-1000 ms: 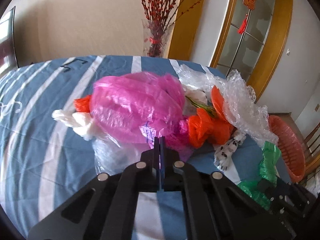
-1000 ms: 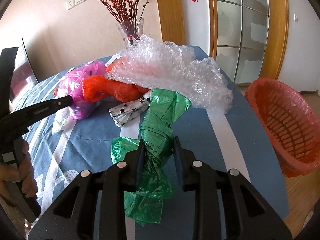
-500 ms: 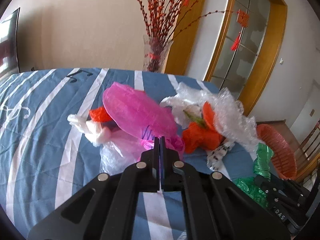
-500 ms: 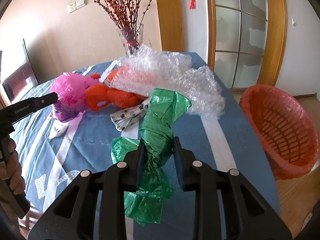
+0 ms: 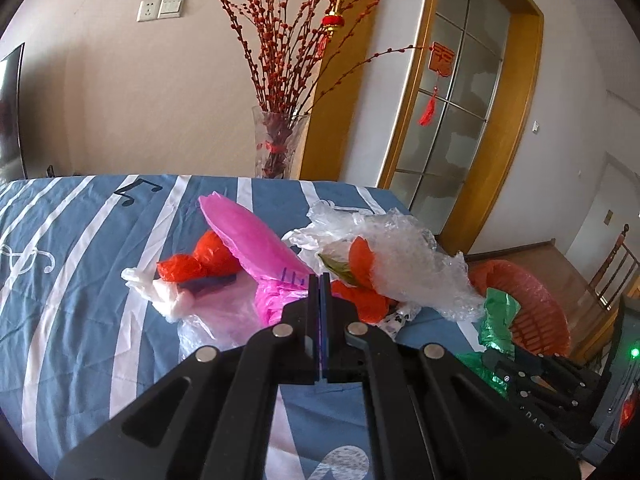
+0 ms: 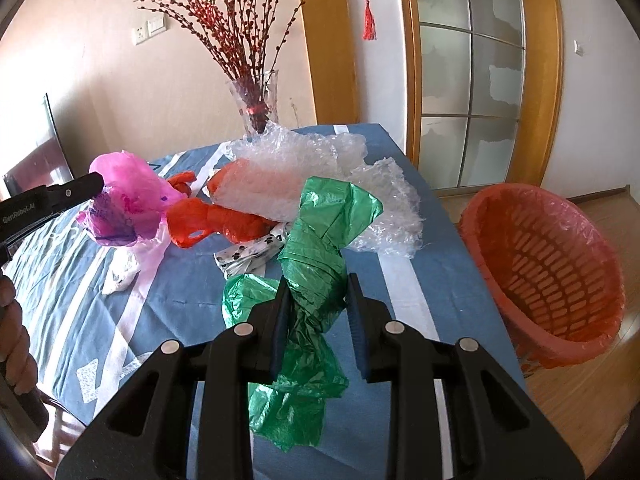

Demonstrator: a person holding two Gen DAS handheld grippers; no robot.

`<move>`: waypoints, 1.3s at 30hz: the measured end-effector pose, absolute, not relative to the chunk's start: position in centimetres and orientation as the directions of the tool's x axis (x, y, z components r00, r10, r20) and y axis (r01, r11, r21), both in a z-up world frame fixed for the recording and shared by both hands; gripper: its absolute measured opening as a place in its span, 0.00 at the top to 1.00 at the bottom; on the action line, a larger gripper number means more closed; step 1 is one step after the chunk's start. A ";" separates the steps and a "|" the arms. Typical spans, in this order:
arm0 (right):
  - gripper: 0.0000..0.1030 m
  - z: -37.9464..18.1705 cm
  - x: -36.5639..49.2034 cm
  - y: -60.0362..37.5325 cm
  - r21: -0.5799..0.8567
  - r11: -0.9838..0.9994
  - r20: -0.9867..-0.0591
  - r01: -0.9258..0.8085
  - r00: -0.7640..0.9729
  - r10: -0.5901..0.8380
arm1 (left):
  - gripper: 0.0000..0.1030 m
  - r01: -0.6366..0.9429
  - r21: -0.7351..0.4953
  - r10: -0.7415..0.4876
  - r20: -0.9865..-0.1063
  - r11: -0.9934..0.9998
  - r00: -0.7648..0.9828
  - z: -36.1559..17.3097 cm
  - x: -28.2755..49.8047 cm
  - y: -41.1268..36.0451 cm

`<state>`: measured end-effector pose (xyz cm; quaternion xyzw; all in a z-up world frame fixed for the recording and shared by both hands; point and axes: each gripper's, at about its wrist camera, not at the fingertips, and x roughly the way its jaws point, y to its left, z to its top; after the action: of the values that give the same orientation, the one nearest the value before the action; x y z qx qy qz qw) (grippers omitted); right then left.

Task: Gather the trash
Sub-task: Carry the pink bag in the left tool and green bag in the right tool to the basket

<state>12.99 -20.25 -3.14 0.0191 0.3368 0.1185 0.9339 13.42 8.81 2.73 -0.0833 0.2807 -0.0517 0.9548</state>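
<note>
While both tools carry a load, the left gripper [image 5: 320, 280] has its jaws pressed together on a pinch of the pink plastic bag [image 5: 256, 240], whose body billows up ahead of the tips, and the right gripper [image 6: 316, 292] has its jaws part-way closed against the twisted green plastic bag [image 6: 320, 240], which hangs between and below them. Ahead of the right tool lie the bubble wrap [image 6: 320, 168], an orange bag [image 6: 216, 220] and a paw-print wrapper [image 6: 248, 254] on the blue striped tablecloth [image 6: 80, 300]; the orange basket [image 6: 560, 272] stands to its right, off the table edge. To finish well, each bag probably needs lifting clear of the heap before swinging over the basket rim, since thin film may snag neighbouring scraps or slip.
</note>
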 end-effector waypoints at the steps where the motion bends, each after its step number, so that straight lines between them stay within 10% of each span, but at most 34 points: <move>1: 0.73 -3.2 13.0 -20.3 0.115 0.971 -0.624 -0.208 0.745 0.234 | 0.98 0.053 -0.189 -0.147 -0.529 0.981 0.836 2.7 13.4 8.8; 39: 0.73 1.4 13.8 -37.5 0.071 0.990 -0.539 0.125 0.840 -0.067 | 0.98 0.459 -0.225 -0.508 -0.472 0.860 0.721 6.8 17.8 -12.7</move>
<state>13.77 -37.51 1.43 0.0517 0.2787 -0.0502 0.9577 17.78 -12.74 6.80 -0.0460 0.2676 -0.2608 0.9264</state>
